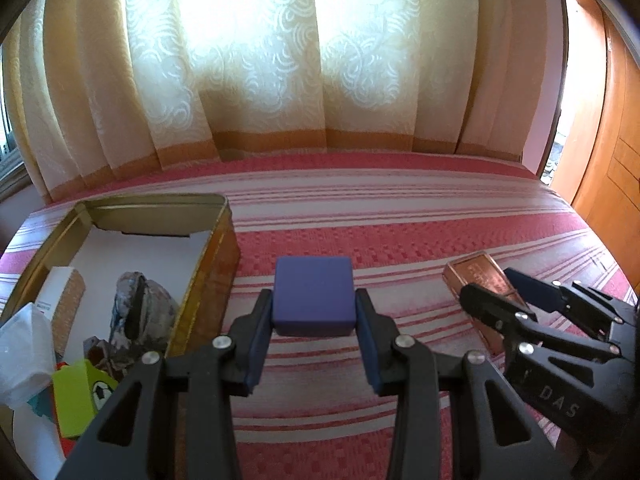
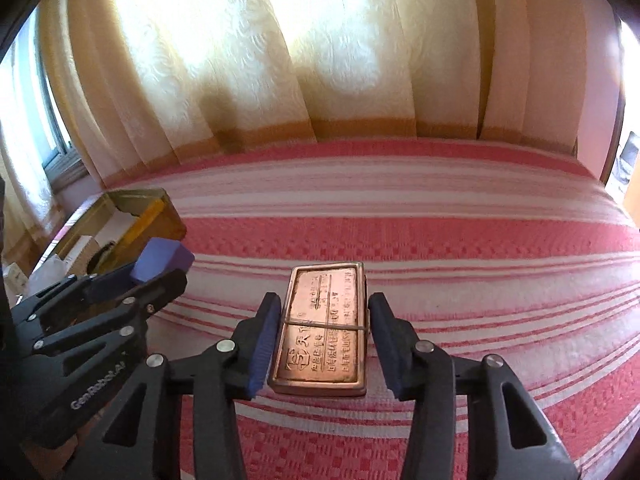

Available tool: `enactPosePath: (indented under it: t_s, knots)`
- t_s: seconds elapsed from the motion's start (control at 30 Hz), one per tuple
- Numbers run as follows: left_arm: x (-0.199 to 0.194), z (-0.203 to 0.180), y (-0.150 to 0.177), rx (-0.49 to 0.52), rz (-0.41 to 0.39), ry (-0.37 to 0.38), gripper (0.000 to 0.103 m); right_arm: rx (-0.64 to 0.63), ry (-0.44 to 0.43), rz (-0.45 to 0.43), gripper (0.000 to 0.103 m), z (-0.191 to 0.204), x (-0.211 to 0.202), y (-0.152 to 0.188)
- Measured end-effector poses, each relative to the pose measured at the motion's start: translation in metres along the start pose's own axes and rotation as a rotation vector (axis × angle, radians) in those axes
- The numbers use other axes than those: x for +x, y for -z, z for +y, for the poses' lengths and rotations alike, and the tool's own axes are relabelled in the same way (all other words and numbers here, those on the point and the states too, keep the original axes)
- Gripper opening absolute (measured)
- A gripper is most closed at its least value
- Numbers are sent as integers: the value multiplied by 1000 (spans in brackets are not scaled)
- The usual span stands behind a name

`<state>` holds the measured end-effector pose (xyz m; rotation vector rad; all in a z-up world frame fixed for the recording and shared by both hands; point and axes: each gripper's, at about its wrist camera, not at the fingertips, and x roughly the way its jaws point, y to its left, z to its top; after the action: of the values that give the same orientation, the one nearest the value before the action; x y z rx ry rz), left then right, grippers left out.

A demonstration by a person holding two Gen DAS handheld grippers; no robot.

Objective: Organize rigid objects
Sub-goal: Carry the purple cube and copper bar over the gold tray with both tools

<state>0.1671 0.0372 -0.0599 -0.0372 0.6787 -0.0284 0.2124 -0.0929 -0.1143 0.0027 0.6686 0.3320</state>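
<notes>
- Risk first: the right gripper (image 2: 322,340) has its jaws around the copper-coloured tin (image 2: 322,328) but not clamped; the left pad looks to touch its side, while a gap shows at the right. Lifting now would probably tip or drop it.
- The tin's sides are smooth and its band (image 2: 326,324) thin, so pads could slide or snag.
- The bed (image 2: 480,240) is soft and may give under any downward push.
- The left gripper (image 1: 314,344) has its jaws closed on the blue block (image 1: 314,294), a matte, round-edged cuboid held near its near end; it could pivot out.
- The open gold box (image 1: 208,248), metallic and straight-walled, sits at far left, already crowded with a green item (image 1: 80,396) and wrappings, so room is tight.
- The tin lies flat at right, embossed and rectangular.
</notes>
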Motion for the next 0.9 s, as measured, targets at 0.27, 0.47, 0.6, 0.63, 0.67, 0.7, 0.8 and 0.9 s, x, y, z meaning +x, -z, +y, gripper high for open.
enactPosePath:
  t_s: [0.27,0.47,0.6,0.63,0.67,0.7,0.8,0.9]
  knots:
    - [-9,-3,2,24,-37,-13,39,-12,-15,-66,48,2,-14,3]
    - [-20,-7,6,47,-74,-16,39,-27,-17,-155,48,6,-32,7]
    - [-25,-5,8,41,-90,-12,39,-32,-18,-197,48,7,-42,11]
    - [-26,-5,8,41,-94,-12,39,-31,-21,-208,48,7,-44,12]
    - [-27,-5,9,42,-96,-12,39,-29,-23,-215,48,7,-46,12]
    - [-28,-6,10,43,-99,-12,39,-28,-25,-222,48,7,-47,13]
    - [-31,-7,11,48,-106,-11,39,-24,-32,-233,48,7,-50,14]
    - [-33,-8,14,48,-112,-10,39,-21,-34,-244,48,7,-54,16]
